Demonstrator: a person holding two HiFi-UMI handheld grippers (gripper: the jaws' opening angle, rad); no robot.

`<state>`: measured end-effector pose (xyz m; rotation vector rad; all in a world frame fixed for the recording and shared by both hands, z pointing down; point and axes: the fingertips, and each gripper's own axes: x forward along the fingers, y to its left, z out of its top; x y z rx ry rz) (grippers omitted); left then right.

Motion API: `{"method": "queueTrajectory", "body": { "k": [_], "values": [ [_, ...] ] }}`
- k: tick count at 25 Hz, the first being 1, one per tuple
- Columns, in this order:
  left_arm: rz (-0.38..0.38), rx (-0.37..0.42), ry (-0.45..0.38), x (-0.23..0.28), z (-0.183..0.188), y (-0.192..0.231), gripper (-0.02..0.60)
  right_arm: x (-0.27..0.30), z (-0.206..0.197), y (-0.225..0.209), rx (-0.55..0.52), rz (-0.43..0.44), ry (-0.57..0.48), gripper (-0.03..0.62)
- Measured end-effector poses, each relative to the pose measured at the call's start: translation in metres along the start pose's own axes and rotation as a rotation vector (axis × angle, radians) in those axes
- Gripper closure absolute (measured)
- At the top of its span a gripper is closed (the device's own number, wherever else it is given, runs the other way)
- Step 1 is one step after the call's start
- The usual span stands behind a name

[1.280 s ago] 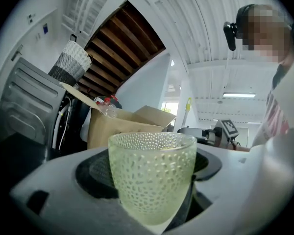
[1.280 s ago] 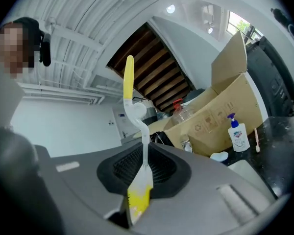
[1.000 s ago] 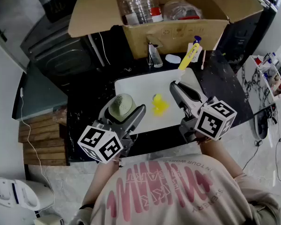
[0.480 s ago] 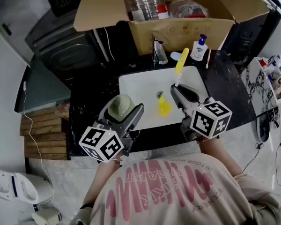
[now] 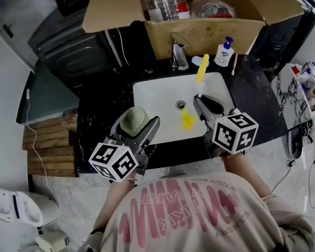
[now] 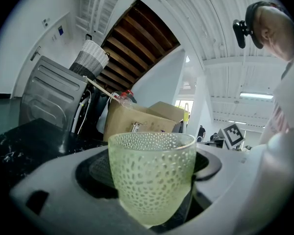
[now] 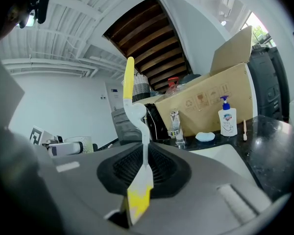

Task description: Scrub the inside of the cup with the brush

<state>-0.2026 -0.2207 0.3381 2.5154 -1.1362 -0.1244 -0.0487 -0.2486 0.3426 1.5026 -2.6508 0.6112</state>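
Note:
A pale green dimpled glass cup stands upright between the jaws of my left gripper, which is shut on it above the counter's front edge, left of the sink. In the left gripper view the cup fills the middle, its mouth up. My right gripper is shut on a brush with a yellow and white handle. The brush's yellow head hangs over the basin by the drain. In the right gripper view the brush stands upright between the jaws.
A white sink is set in a black counter. Behind it stand a faucet, a soap bottle, a soap bar and an open cardboard box holding plastic bottles. A dark appliance is at the left.
The head view has shifted, so the sink and its drain show more fully. Both grippers keep their hold; the brush's yellow head now hangs just right of the drain.

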Motion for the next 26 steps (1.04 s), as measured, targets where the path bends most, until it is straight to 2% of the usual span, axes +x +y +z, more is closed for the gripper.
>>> {"method": "queueTrajectory", "body": {
  "k": [26],
  "values": [
    [0.032,0.014,-0.015,0.0051,0.0048,-0.0007,0.181,0.0000,0.0081,-0.0090,-0.020,0.011,-0.012,0.549]
  ]
}}
